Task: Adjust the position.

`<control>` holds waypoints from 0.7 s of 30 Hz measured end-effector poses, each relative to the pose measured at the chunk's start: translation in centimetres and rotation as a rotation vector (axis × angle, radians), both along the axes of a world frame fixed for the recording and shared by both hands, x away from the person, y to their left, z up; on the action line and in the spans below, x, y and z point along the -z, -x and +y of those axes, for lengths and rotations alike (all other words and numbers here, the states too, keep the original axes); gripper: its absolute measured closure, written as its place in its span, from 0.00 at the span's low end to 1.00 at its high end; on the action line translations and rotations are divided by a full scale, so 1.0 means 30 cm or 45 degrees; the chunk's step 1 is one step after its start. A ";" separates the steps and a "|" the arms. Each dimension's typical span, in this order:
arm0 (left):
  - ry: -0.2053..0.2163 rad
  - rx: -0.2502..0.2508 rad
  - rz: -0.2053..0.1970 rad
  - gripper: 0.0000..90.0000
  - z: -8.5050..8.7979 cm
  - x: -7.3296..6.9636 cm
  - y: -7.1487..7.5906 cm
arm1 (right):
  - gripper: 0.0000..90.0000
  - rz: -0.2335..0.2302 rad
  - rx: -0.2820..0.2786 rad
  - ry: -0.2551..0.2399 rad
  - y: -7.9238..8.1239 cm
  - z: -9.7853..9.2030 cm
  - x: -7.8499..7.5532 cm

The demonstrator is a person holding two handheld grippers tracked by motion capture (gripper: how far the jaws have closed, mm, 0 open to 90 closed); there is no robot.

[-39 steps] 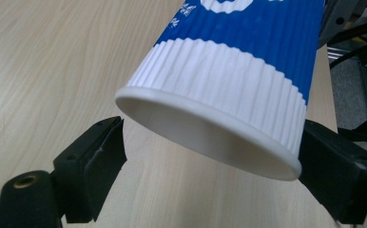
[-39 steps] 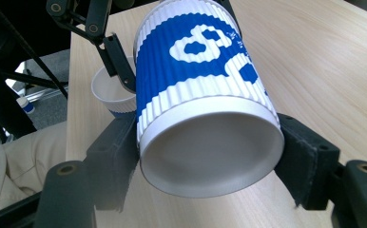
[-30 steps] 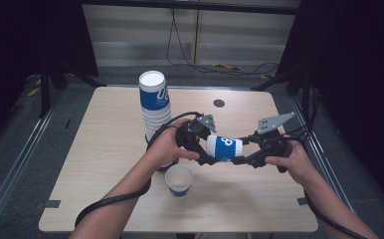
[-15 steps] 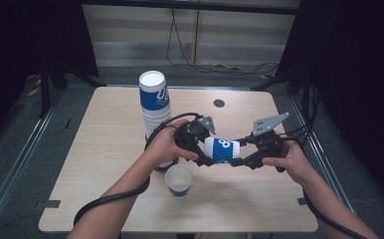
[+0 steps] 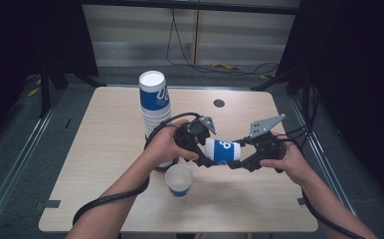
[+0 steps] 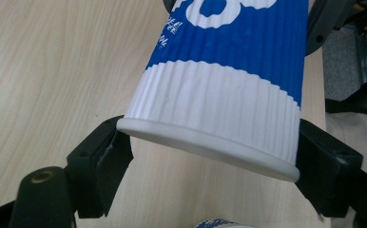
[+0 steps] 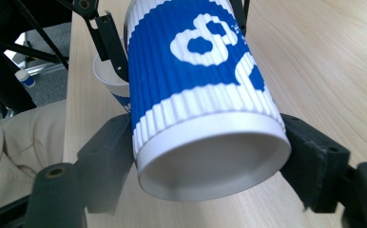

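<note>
While both grippers meet above the worktop, blue-and-white ribbed paper cup lying sideways between them, left gripper jaws just closing on its rim end, right gripper jaws just easing around its base, open cup below, cup stack behind.

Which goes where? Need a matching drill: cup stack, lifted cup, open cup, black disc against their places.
Things:
1. cup stack
2. lifted cup
3. open cup
4. black disc

Places:
a. upright, nearest the person
b. on its side, above the table
c. far left, tallest
d. flat, far middle

Pairs: 1-c, 2-b, 3-a, 4-d
</note>
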State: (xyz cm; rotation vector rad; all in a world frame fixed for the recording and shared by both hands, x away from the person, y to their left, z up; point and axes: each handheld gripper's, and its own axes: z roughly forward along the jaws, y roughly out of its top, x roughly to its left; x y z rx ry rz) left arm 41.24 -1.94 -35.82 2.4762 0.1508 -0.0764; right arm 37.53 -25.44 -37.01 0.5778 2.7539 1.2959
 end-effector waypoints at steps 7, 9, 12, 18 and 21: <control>-0.023 0.014 -0.003 0.23 -0.006 0.001 0.007 | 0.19 -0.026 -0.007 0.055 0.004 0.017 0.003; -0.042 0.006 -0.003 0.23 -0.006 0.002 0.008 | 0.19 -0.029 -0.008 0.068 0.005 0.016 0.003; -0.077 0.016 -0.014 0.22 -0.004 0.004 0.003 | 0.17 -0.016 -0.013 0.104 0.007 0.019 -0.001; -0.145 0.005 -0.014 0.22 -0.010 0.011 0.005 | 0.17 0.009 -0.006 0.215 0.003 0.036 -0.011; -0.165 0.000 -0.014 0.22 -0.013 0.013 0.007 | 0.17 0.021 -0.013 0.297 0.004 0.057 -0.015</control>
